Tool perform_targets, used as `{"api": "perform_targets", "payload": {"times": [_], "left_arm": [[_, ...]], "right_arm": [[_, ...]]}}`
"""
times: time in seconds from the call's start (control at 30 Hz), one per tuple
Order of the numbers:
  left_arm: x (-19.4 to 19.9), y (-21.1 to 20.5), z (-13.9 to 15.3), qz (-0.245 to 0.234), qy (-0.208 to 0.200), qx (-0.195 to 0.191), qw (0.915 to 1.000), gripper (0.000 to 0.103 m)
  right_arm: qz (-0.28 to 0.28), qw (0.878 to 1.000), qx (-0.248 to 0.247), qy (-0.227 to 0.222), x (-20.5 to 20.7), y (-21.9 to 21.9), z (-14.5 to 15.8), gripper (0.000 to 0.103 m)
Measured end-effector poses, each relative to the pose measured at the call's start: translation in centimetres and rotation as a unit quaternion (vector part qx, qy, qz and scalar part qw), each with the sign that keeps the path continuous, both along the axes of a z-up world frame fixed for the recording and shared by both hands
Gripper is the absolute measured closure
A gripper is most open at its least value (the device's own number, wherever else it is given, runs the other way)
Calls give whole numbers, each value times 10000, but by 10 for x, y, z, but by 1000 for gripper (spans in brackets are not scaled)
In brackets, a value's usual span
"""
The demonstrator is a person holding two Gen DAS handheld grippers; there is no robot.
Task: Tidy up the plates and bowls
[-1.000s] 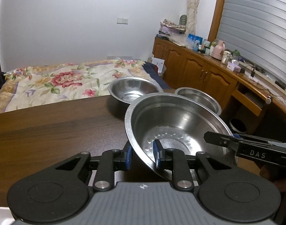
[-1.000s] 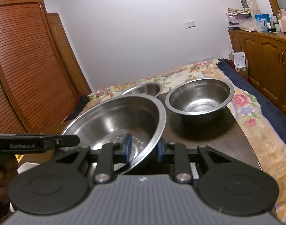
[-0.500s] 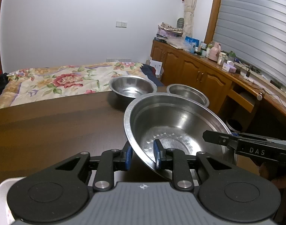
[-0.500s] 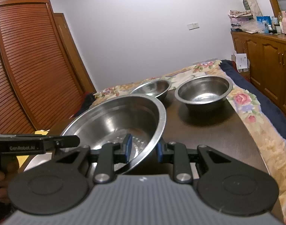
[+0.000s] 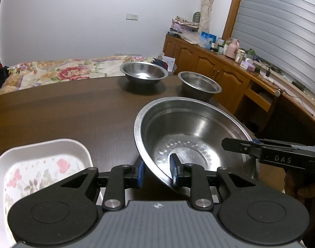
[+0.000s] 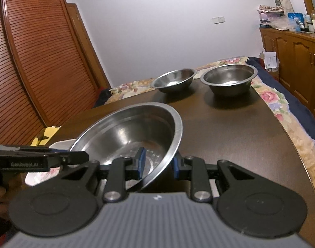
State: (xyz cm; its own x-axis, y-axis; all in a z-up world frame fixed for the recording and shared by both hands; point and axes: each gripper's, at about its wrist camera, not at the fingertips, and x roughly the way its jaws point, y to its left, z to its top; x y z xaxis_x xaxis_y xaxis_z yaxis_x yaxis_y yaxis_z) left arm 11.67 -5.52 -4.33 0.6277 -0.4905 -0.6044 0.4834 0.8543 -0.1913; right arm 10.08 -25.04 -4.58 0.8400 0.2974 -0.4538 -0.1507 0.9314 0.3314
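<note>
1. Wood, dark and glossy, is the biggest thing here: the table [image 5: 60, 111] that carries all the dishes and runs to a curved edge on its far side.

2. Next is the large steel bowl [image 5: 190, 132], held over the near part of the table, tilted, and seemingly off the surface. The left gripper [image 5: 156, 172] has its jaws closed on the near rim, one blue pad inside and one outside. The right gripper [image 6: 157, 163] is clamped on the opposite rim in the same way. To carry it well, I would keep both grips level and move them together so that the rim does not twist or slip.

3. A white floral tray [image 5: 42, 165] lies on the table just left of the large bowl. The bowl should stay clear of its raised edge when lowered.

4. Two smaller steel bowls stand well apart from the grippers at the far edge: the wide bowl [image 5: 144, 73] and the deeper bowl [image 5: 199, 82]. They look likely to nest inside the big bowl later.
</note>
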Motion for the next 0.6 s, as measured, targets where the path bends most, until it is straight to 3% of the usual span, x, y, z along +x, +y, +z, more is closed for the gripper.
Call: {"api": "perform_targets", "payload": {"times": [0.6], "left_arm": [[-8, 4, -8, 13, 63, -33, 10000, 74]], "right_arm": [[53, 10000, 17, 67, -2, 2, -10, 74]]}}
